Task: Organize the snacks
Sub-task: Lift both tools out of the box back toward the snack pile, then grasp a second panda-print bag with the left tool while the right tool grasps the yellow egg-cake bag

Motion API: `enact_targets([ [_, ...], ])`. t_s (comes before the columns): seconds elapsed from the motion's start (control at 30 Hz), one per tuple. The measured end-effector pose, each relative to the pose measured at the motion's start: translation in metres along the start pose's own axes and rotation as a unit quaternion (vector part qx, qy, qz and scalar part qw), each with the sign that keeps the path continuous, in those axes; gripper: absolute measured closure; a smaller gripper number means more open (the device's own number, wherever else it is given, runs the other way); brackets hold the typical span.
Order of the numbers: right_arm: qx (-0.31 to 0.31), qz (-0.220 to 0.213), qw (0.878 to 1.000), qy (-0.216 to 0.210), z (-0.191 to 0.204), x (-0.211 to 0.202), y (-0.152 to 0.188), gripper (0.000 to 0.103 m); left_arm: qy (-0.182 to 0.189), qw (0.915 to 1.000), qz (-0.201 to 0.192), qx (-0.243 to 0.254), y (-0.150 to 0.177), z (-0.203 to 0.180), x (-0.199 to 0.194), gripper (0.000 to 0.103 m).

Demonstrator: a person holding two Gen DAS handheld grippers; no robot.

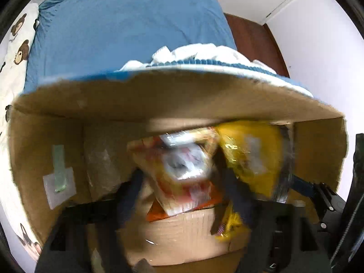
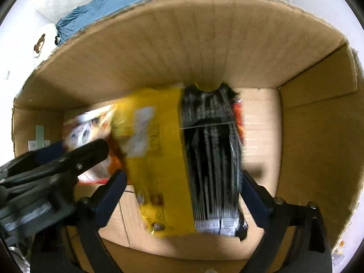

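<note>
**Both tongs inside the snack box**

Down in the cardboard box [image 2: 227, 34], resting on the blue bed [image 1: 127, 22]. Left tongs [image 1: 182, 182] set either side of an orange-and-white snack bag [image 1: 179, 170], jaws spread with the bag between them; too blurred to say whether clenched on it or merely straddling, so cannot tell. Right tongs [image 2: 184, 182] spread wide, released, blue-padded fingers [image 2: 111, 191] flanking a yellow snack bag [image 2: 159, 159] and a black striped packet [image 2: 211, 159] without visibly pressing either. Yellow bag and black packet side by side on the box floor, touching, toward the far wall; orange-and-white bag just left of the yellow one, nearer the box's left wall. Left tongs also seen from the right wrist view, reaching in from the left edge over the orange-and-white bag. Bear-print pillow [image 1: 20, 36] at the bed's left edge, white crumpled fabric [image 1: 195, 52] just behind the box's far rim.
</note>
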State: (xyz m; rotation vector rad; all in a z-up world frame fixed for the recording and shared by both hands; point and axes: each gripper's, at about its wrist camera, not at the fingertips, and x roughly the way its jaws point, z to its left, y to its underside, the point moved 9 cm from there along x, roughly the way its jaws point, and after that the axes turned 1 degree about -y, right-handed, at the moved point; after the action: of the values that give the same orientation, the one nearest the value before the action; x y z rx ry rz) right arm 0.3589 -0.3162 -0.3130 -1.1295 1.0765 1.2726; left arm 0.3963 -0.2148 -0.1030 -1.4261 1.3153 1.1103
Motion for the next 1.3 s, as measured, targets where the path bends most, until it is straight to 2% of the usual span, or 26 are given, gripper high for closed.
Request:
enact_targets([
  [0.03,-0.005,-0.004,1.0,0.004,-0.001,0.0,-0.001,0.004,-0.001,1.0,-0.004,0.0,0.0,0.001,-0.004,0.006],
  [0.3,-0.015,-0.034,0.999,0.008,0.004,-0.015,0.011,0.004,0.006,0.9995,-0.031,0.0,0.008,0.003,-0.037,0.005],
  [0.5,-0.027,-0.072,0.997,0.011,0.015,-0.059,0.027,0.004,-0.007,0.996,-0.089,0.001,0.027,0.007,-0.082,0.005],
  [0.73,-0.036,-0.134,0.99,0.023,0.026,-0.124,0.067,0.004,-0.003,0.9891,-0.147,-0.005,0.073,0.013,-0.126,0.005],
  [0.77,-0.035,-0.141,0.989,0.023,0.033,-0.14,0.076,0.004,-0.007,0.9882,-0.153,-0.004,0.077,0.011,-0.117,0.005],
  [0.83,-0.036,-0.156,0.987,0.025,0.039,-0.164,0.087,0.004,-0.009,0.9858,-0.167,-0.002,0.092,0.01,-0.128,0.005],
  [1.03,-0.036,-0.191,0.981,0.016,0.04,-0.203,0.123,0.004,-0.022,0.9794,-0.2,0.012,0.137,0.002,-0.158,0.005],
  [1.13,-0.03,-0.197,0.98,0.0,0.04,-0.222,0.146,0.004,-0.022,0.9771,-0.211,0.012,0.156,-0.002,-0.17,0.005],
  [1.3,-0.013,-0.184,0.982,-0.035,0.038,-0.22,0.185,0.004,-0.025,0.9744,-0.223,0.009,0.186,-0.001,-0.182,0.005],
])
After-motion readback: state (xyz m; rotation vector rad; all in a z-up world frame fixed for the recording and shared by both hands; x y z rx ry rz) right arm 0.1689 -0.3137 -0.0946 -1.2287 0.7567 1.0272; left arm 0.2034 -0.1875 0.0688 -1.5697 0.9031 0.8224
